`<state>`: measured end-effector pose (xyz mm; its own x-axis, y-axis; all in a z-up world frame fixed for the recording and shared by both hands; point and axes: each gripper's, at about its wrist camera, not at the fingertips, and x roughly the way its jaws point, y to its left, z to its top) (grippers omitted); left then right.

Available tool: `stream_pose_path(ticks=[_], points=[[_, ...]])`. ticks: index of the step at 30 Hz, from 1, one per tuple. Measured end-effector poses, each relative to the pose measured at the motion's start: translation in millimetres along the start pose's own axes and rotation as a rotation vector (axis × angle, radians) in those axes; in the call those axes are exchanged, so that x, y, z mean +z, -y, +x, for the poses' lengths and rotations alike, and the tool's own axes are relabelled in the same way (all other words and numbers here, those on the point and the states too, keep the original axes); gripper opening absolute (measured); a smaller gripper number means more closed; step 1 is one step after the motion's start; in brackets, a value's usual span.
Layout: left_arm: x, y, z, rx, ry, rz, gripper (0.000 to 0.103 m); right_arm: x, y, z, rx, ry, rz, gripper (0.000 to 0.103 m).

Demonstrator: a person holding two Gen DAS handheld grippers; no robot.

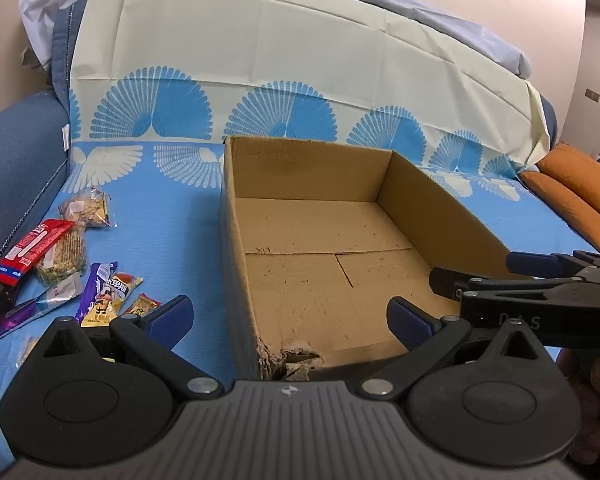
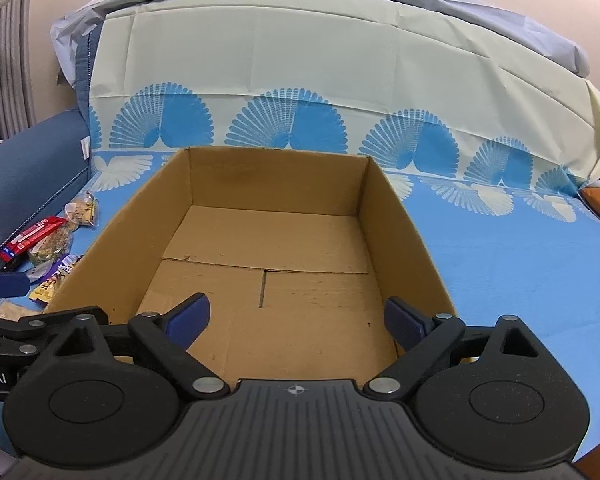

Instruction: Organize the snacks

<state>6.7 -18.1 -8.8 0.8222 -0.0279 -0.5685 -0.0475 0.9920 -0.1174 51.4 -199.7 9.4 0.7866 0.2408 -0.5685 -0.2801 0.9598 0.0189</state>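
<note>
You have the cardboard box [image 1: 320, 240] near the middle of the sofa seat [image 1: 180, 208], its far wall toward the backrest [image 1: 260, 48]. The snacks [image 1: 72, 264] lie left of the box, along the seat's left edge by the armrest [image 1: 16, 160]. Cushions [image 1: 580, 188] sit at the seat's right end.

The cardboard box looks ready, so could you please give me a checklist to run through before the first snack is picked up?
1. Cardboard box empty, open side up: ok.
2. Left gripper open, nothing between its fingers: ok.
3. Right gripper open, nothing held: ok.
4. Snack pile in view left of the box: ok.
5. Snacks separated for a clean single pick: not ok, they overlap.
6. Torn near corner of the box sound: cannot tell.
</note>
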Motion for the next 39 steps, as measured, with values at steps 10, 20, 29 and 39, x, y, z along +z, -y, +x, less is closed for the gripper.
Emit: stream_pose_path(ticks=[10, 20, 29, 39], points=[[2, -4, -2, 0.003, -0.005, -0.012, 0.103, -1, -1, 0, -0.005, -0.008, -0.009, 0.093], [3, -6, -5, 0.002, -0.001, -0.021, 0.103, -1, -7, 1, -0.002, -0.009, -0.039, 0.093], [4, -9, -6, 0.001, 0.003, -0.018, 0.103, -1, -11, 1, 0.001, -0.011, -0.057, 0.093], [8, -33, -30, 0.051, 0.095, 0.004, 0.103, 8, -27, -5, 0.041, 0.045, -0.048, 0.058]])
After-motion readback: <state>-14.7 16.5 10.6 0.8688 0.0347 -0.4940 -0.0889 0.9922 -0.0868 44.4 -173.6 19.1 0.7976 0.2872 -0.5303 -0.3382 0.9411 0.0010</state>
